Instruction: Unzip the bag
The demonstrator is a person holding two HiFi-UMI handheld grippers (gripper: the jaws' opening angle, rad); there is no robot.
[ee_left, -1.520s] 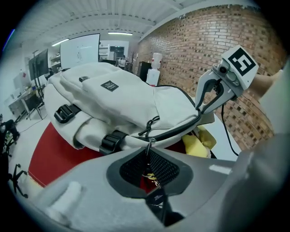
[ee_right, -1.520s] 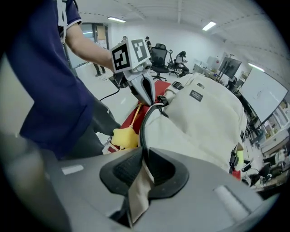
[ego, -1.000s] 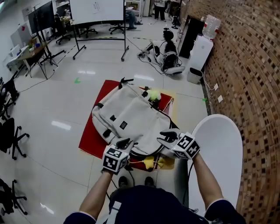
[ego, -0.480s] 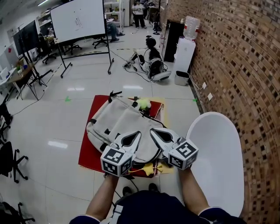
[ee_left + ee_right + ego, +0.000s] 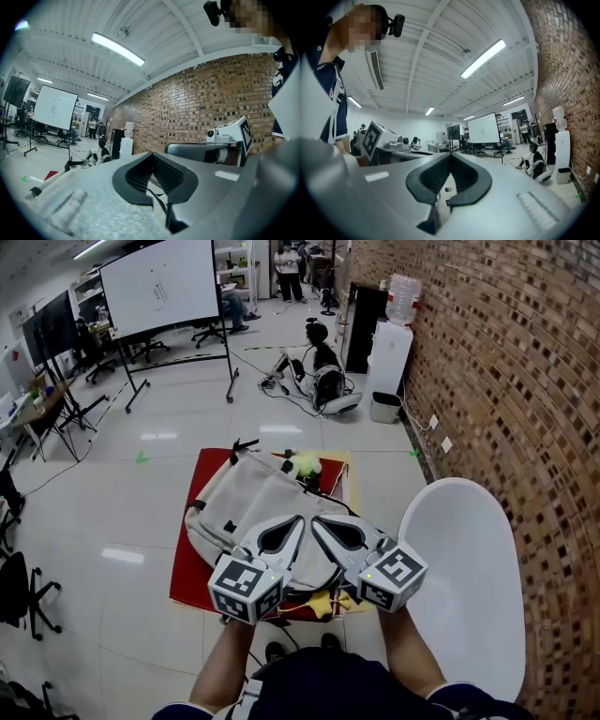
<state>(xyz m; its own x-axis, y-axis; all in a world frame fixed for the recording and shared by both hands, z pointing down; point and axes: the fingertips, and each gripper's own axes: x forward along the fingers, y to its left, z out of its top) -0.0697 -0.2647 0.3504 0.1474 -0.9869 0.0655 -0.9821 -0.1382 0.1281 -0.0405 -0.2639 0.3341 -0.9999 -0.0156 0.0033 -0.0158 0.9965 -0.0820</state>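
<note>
You are holding both tools up in front of you, pointing level toward 12 o'clock, with their tips nearly meeting. The left tool (image 5: pixel 299 519) is clenched, its dark pads meeting at the tip with nothing between them. The right tool (image 5: pixel 313 519) is clenched and empty too. The bag (image 5: pixel 242 495), pale grey with black straps, is lying flat on a red mat (image 5: pixel 186 570) below and beyond the tools. In the head view its near end is showing under them and its body is running off toward 11 o'clock. Both gripper views are looking out across the room rather than at the bag. Whether the zip is open cannot be made out. A yellow-green fuzzy thing (image 5: pixel 304 463) is sitting at the bag's 12 o'clock end. A white oval top (image 5: pixel 469 577) is standing at your 3 o'clock, close to the brick wall (image 5: pixel 525 381), and a whiteboard (image 5: pixel 159 282) is standing well off at 11 o'clock.
</note>
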